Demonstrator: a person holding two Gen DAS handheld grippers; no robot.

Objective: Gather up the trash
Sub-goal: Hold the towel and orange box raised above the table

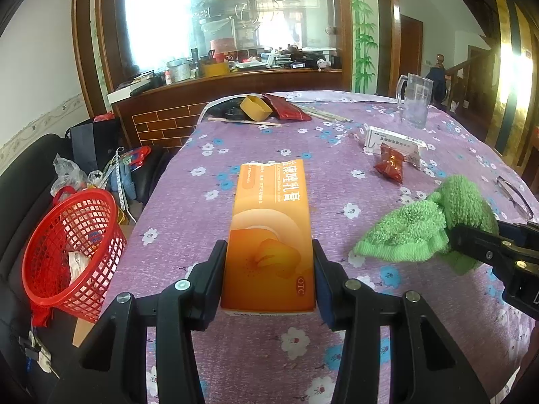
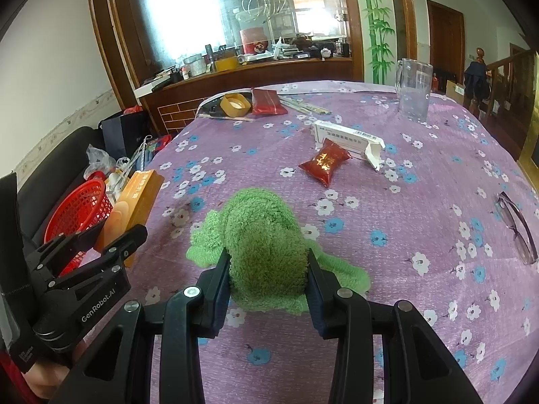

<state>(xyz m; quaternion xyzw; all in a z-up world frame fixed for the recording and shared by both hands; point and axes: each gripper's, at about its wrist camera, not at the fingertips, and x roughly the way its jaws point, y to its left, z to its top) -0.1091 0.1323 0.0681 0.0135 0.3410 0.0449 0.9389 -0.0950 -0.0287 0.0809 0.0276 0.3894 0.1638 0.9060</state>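
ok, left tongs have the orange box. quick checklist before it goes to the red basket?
1. Grip: left tongs clamp the orange box on both long sides. ok.
2. Box clear of table: in the right wrist view it looks lifted past the table's edge. ok.
3. Red basket mouth open, beside the table, left of the box. ok.
4. Room in the basket: only a scrap or two inside. ok.
5. Right tongs shut on the green cloth, away from the box's route. ok.
6. Remaining trash: red packet and white box still on the table. not ok.
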